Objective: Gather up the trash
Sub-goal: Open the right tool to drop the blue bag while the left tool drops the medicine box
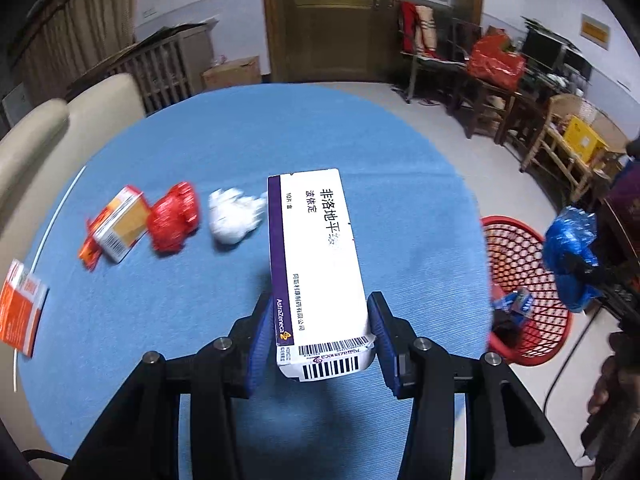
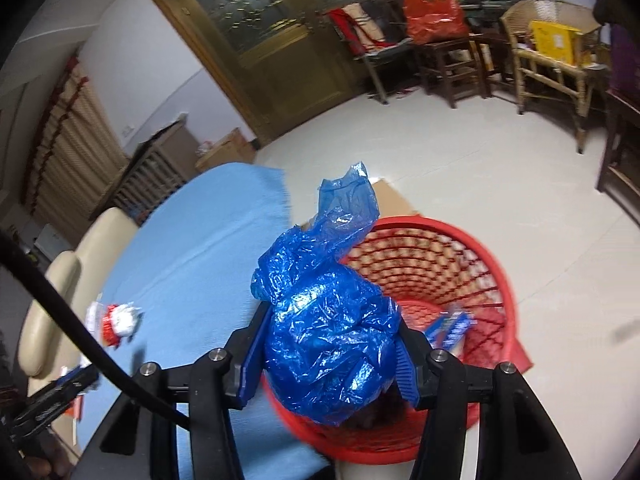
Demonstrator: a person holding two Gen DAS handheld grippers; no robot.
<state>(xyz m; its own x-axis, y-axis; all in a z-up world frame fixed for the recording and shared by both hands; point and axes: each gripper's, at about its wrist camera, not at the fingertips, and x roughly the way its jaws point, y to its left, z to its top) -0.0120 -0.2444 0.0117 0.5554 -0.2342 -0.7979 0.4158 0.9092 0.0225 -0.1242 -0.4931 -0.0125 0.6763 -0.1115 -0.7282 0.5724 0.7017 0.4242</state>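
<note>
My left gripper (image 1: 320, 336) is shut on a white and purple medicine box (image 1: 316, 256), held above the blue table (image 1: 224, 148). On the table to the left lie a white crumpled tissue (image 1: 234, 218), a red crumpled bag (image 1: 174, 222), an orange and white box (image 1: 118, 232) and an orange packet (image 1: 20, 320). My right gripper (image 2: 328, 354) is shut on a crumpled blue plastic bag (image 2: 324, 320), held over the rim of the red mesh basket (image 2: 492, 264). The basket (image 1: 532, 344) and the blue bag (image 1: 570, 248) also show in the left wrist view.
A small blue box (image 2: 450, 328) lies inside the basket, which stands on the pale floor right of the table. A cream chair (image 1: 44, 132) stands at the table's left. Wooden chairs (image 1: 560, 152) with bags line the far right wall.
</note>
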